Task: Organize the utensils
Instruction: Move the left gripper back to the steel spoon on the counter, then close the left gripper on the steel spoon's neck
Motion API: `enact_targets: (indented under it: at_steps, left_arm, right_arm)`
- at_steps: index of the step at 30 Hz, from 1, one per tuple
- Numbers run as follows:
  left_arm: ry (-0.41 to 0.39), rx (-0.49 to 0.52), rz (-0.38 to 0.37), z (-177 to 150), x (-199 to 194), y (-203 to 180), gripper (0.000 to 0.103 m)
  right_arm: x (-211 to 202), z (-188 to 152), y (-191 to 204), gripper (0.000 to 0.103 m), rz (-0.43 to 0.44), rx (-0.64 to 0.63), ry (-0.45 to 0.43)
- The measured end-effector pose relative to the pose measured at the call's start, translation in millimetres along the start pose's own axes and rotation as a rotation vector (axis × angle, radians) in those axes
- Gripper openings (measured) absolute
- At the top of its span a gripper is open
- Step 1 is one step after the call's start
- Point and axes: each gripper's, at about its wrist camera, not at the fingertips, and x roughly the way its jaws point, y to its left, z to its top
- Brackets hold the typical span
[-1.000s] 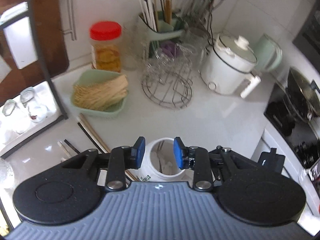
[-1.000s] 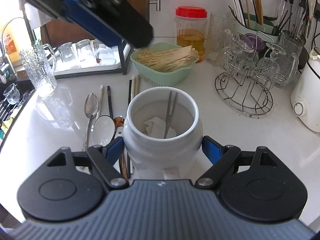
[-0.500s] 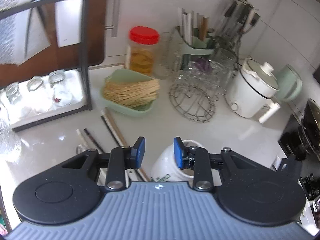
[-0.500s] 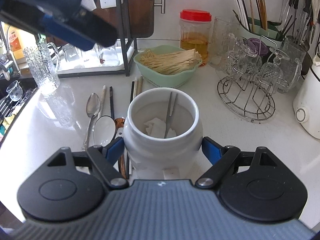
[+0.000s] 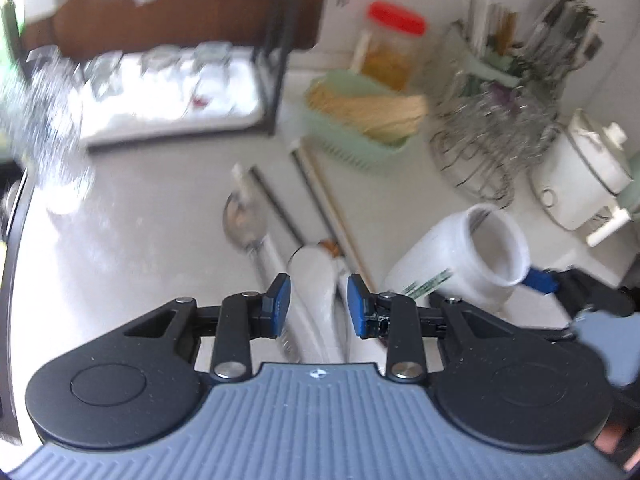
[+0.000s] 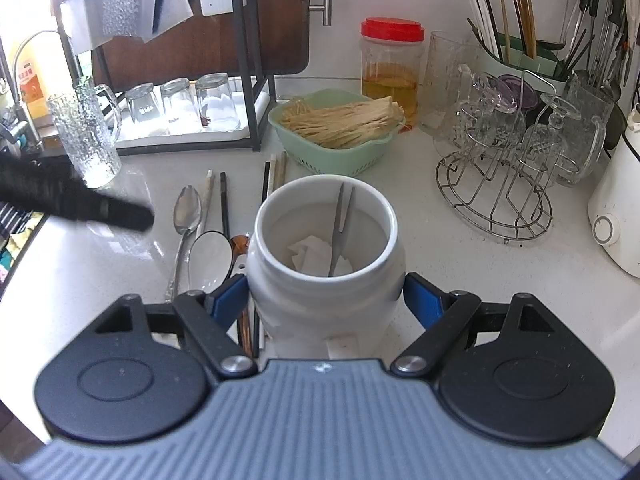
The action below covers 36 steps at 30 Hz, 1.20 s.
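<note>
Left gripper (image 5: pixel 316 300) has dropped over the white spoon (image 5: pixel 320 280); jar (image 6: pixel 326 256) label unreadable.

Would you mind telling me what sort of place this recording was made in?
Most likely a home kitchen counter: a faucet at the far left, drinking glasses upturned on a drying rack, and a white rice cooker beside hanging cooking utensils.

Bare bench (image 6: pixel 460 264) right of white jar (image 6: pixel 326 280), open up to wire glass rack (image 6: pixel 496 196) and white cooker (image 6: pixel 616 216). Left of jar: spoons (image 6: pixel 186 216) and chopsticks (image 6: pixel 224 204) lie crowded, little gap between. Behind: green basket (image 6: pixel 336 148), red-lid jar (image 6: pixel 392 60), black shelf frame (image 6: pixel 248 80) block far side. Glass mug (image 6: pixel 86 132) stands at left edge. Left tongs (image 5: pixel 316 306) over ladle (image 5: pixel 316 280), nothing between pads.
</note>
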Motion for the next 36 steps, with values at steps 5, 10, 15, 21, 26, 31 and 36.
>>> enact_targets:
  at_steps: [5, 10, 15, 21, 26, 31, 36]
  left_arm:
    - [0.012, -0.050, 0.048, -4.5, 17.0, 22.1, 0.036]
    - [0.010, -0.071, 0.071, 3.1, 39.2, 39.2, 0.040]
    - [0.023, -0.080, 0.117, 17.0, 65.3, 40.9, 0.046]
    - [0.007, -0.076, 0.126, 28.2, 85.8, 40.9, 0.053]
    - [-0.017, -0.058, 0.126, 33.9, 98.7, 39.8, 0.053]
    - [-0.031, -0.042, 0.136, 37.8, 107.1, 37.2, 0.053]
    - [-0.032, -0.029, 0.139, 37.8, 111.0, 38.9, 0.052]
  right_arm:
    - [0.6, 1.4, -0.3, 0.087, 0.001, -0.006, 0.008]
    - [0.5, 3.0, 0.7, 0.087, -0.006, 0.000, 0.024]
    - [-0.3, 1.4, 1.9, 0.087, -0.012, 0.002, 0.021]
    - [-0.6, 0.3, 2.7, 0.087, -0.020, 0.011, 0.016]
    - [-1.2, -1.2, 2.5, 0.087, -0.020, 0.009, 0.006]
    - [-1.2, -0.4, 1.8, 0.087, -0.020, 0.013, 0.009]
    - [-1.1, -0.6, 2.4, 0.087, -0.022, 0.013, 0.006]
